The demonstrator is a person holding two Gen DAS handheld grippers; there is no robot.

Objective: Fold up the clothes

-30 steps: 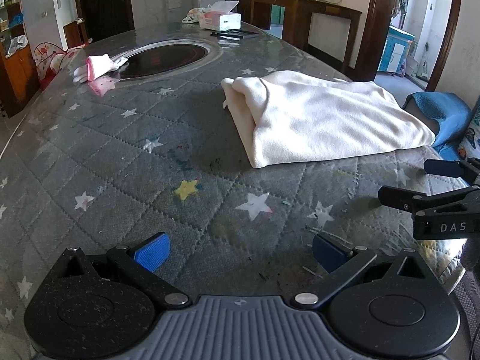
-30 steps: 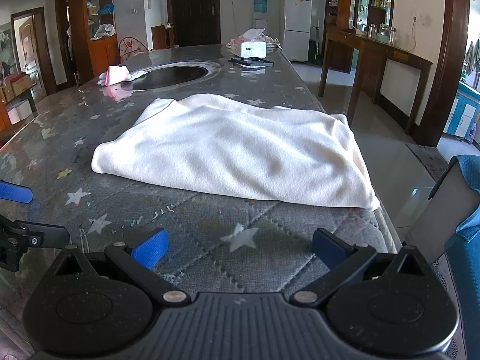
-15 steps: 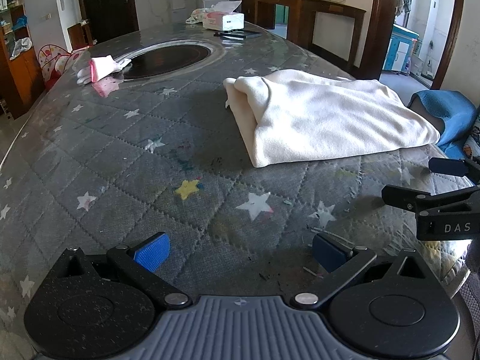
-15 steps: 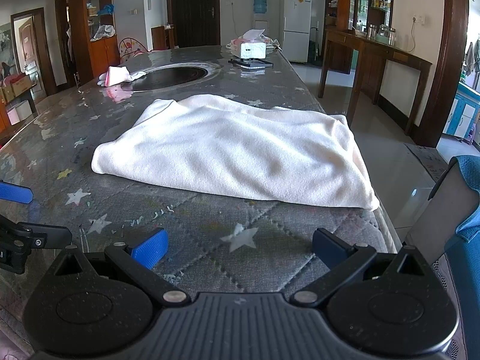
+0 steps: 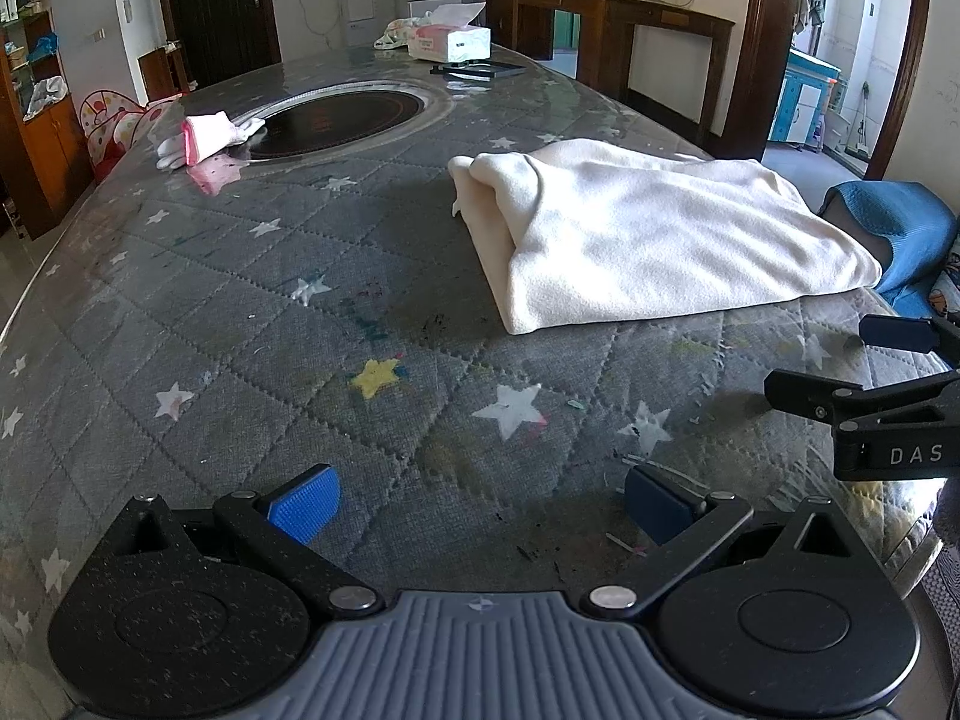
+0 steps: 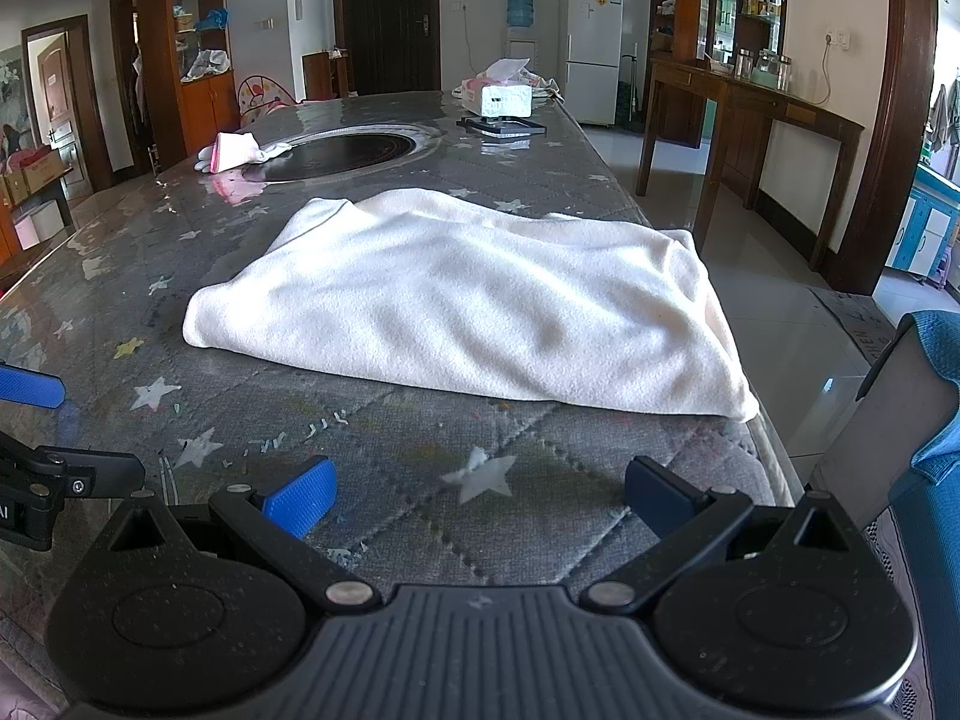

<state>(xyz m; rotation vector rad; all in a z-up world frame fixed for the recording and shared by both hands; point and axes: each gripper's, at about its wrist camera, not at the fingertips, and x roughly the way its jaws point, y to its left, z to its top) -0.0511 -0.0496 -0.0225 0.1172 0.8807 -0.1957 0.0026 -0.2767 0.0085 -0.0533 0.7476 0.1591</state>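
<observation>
A cream-white garment (image 5: 648,240) lies folded in a thick flat pile on the grey star-quilted table (image 5: 300,300), toward its right edge; in the right wrist view the garment (image 6: 480,306) fills the middle. My left gripper (image 5: 480,504) hovers open over bare quilt short of the pile's near-left corner, nothing between its blue pads. My right gripper (image 6: 480,498) is open too, just short of the pile's near edge, holding nothing. The right gripper's fingers (image 5: 864,396) show at the right edge of the left wrist view. The left gripper's fingers (image 6: 36,390) show at the left edge of the right wrist view.
A round dark inset hob (image 5: 342,120) sits at the table's far middle, with a pink-and-white glove (image 5: 204,138) beside it. A tissue box (image 5: 450,39) and a dark flat device (image 5: 480,69) lie at the far end. A blue-covered chair (image 6: 924,420) stands by the right edge.
Both grippers stay open and nearly still; the left wrist view has lifted or tilted slightly, showing more of the room. The garment has not moved.
</observation>
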